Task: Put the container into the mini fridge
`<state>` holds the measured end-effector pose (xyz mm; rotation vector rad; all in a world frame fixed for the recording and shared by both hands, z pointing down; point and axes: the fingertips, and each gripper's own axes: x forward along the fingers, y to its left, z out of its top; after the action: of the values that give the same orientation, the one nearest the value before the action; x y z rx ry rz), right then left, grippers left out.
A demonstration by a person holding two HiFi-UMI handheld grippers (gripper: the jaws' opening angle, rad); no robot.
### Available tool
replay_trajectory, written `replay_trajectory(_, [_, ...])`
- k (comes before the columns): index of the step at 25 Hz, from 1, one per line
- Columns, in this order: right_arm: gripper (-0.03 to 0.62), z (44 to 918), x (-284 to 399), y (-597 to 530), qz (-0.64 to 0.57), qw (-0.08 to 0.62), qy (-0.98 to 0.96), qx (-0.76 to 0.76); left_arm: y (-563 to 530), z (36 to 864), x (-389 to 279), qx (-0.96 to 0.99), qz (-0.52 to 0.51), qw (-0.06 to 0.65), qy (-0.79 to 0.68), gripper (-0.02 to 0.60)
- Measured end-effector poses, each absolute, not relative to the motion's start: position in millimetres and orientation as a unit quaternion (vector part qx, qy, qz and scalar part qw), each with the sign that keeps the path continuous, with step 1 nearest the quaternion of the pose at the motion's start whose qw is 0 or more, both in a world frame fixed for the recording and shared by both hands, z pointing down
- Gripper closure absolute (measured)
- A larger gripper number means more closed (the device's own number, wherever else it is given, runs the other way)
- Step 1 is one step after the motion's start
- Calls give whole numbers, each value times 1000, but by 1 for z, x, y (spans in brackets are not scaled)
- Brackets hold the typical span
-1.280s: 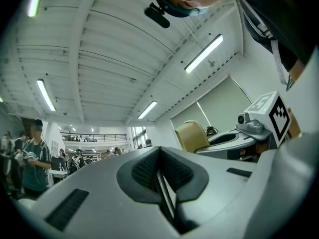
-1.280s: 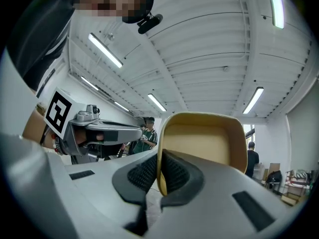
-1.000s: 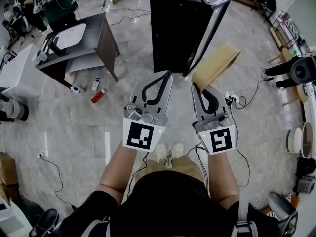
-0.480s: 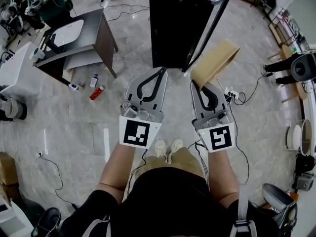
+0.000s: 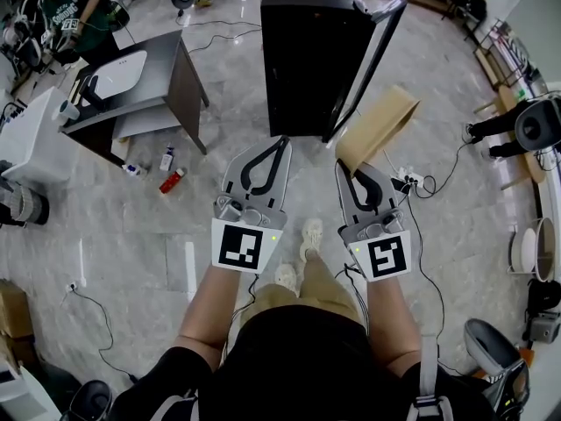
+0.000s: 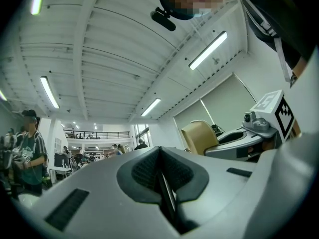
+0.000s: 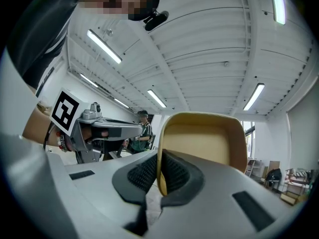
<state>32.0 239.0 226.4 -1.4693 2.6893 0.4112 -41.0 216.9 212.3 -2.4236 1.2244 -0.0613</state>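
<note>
Marble floor [image 5: 131, 217], boxy black fridge [image 5: 307, 51], tan container [image 5: 381, 125]

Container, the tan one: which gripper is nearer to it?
Right. The right gripper is shut on the container at its rim; the left gripper is shut, empty, off to its left.

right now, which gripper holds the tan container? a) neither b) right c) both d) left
B: the right gripper pinches the rim of the container, while the left gripper is shut with nothing between its jaws.
</note>
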Motion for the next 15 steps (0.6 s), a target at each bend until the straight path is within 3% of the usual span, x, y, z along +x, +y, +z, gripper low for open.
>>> replay_trajectory(8, [556,231,43,176,137,30,870,-473,154,213,-30,-867,-15,215,449,558])
replay_trajectory(12, [556,239,47,135,136,28,873,-467,109,215,-26,-864,66,145,477,558])
replay_trajectory(15, [556,239,58,100,134,29,876,-462,76,217,-15,-861,71,137,484,558])
